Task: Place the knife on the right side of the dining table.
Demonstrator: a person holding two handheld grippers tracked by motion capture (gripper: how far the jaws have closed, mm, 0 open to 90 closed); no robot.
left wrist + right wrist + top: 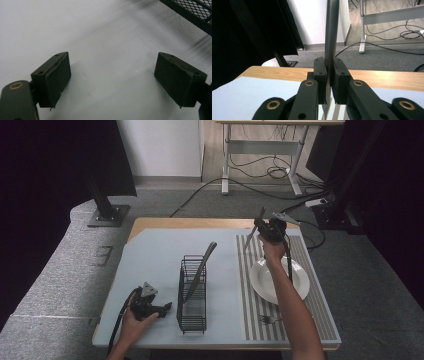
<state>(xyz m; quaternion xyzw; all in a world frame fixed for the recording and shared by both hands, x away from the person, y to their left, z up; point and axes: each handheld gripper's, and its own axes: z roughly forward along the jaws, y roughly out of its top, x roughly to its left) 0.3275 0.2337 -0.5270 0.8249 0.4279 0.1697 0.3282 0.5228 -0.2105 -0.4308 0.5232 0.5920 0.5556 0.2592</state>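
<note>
My right gripper [265,227] is raised over the far end of the striped placemat [320,315] and is shut on a slim grey utensil [254,231]. In the right gripper view the utensil [331,30] rises straight up between the closed jaws of my right gripper [328,62]; its ends are out of frame. A black wire caddy [192,295] stands mid-table with another grey utensil [201,269] leaning in it. My left gripper [166,308] rests low on the blue mat, left of the caddy. It stands open [112,77] with nothing between its pads.
A white plate [300,282] lies on the striped placemat under the right forearm. A small dark object [270,319] lies on the placemat near the front edge. The caddy's corner [192,12] shows top right in the left gripper view. Cables and a desk stand beyond the table.
</note>
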